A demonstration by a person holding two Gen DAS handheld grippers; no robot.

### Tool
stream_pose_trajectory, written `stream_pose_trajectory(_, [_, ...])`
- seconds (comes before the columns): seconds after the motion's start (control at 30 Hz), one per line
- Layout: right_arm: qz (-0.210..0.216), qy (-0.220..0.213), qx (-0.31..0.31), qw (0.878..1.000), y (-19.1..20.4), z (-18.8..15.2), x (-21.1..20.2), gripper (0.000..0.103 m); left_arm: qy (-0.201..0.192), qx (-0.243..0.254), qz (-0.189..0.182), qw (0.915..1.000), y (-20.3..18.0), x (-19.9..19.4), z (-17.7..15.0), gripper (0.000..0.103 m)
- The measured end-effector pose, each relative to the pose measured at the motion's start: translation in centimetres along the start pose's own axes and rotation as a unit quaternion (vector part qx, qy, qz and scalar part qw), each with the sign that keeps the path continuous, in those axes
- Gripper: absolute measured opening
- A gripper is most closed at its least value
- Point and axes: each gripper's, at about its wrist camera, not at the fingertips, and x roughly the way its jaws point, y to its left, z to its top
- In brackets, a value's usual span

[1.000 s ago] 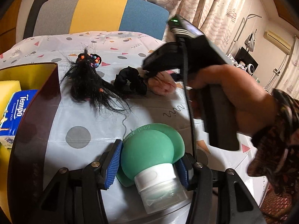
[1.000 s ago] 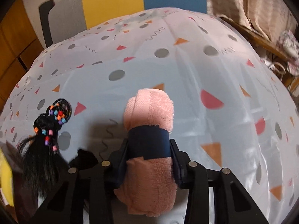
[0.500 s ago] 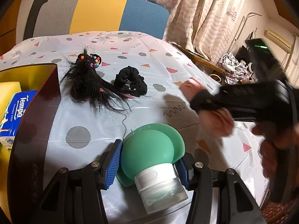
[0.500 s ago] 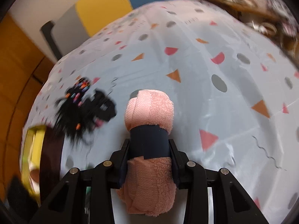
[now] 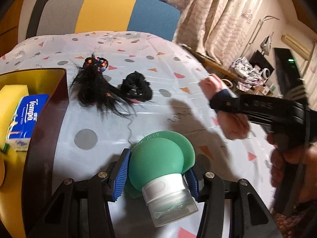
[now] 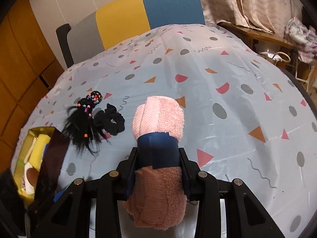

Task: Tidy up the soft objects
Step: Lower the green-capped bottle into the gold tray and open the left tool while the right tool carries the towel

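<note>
My left gripper (image 5: 156, 170) is shut on a green squeeze bottle (image 5: 158, 158) with a white cap, held just above the table. My right gripper (image 6: 157, 154) is shut on a rolled pink towel (image 6: 158, 117) with a dark blue band, held above the table; it shows at the right of the left wrist view (image 5: 223, 99). A black hair piece with coloured beads (image 5: 93, 85) and a black scrunchie (image 5: 136, 88) lie on the patterned tablecloth (image 5: 168, 63); both also show in the right wrist view, hair piece (image 6: 83, 123) and scrunchie (image 6: 111, 121).
A dark box with a yellow inside (image 5: 45, 119) stands at the left, holding a blue Tempo tissue pack (image 5: 25, 117) and a yellow sponge (image 5: 11, 97). A grey, yellow and blue chair back (image 5: 105, 13) stands behind the table. Curtains and clutter are at the right.
My right gripper has carried the pink towel away from the scrunchie, to the right and up. My left gripper with the green bottle has hardly moved.
</note>
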Motion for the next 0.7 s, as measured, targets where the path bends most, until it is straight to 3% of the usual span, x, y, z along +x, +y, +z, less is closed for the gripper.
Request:
stream_pose_trajectory(0.33, [-0.009, -0.001, -0.005, 1.0, 0.2, -0.2, -0.1, 0.039, -0.034, 0.04, -0.052, 0.9972, -3.2, -5.5, -0.3, 0.052])
stream_pose_trajectory(0.5, [-0.009, -0.002, 0.003, 1.0, -0.2, -0.2, -0.2, 0.039, -0.048, 0.058, -0.051, 0.9959, -3.1, -8.4, -0.4, 0.052])
stream_pose_trajectory(0.7, [-0.014, -0.004, -0.006, 1.0, 0.2, -0.3, -0.4, 0.039, -0.036, 0.038, -0.038, 0.9979, -0.1, -11.1, -0.9, 0.052])
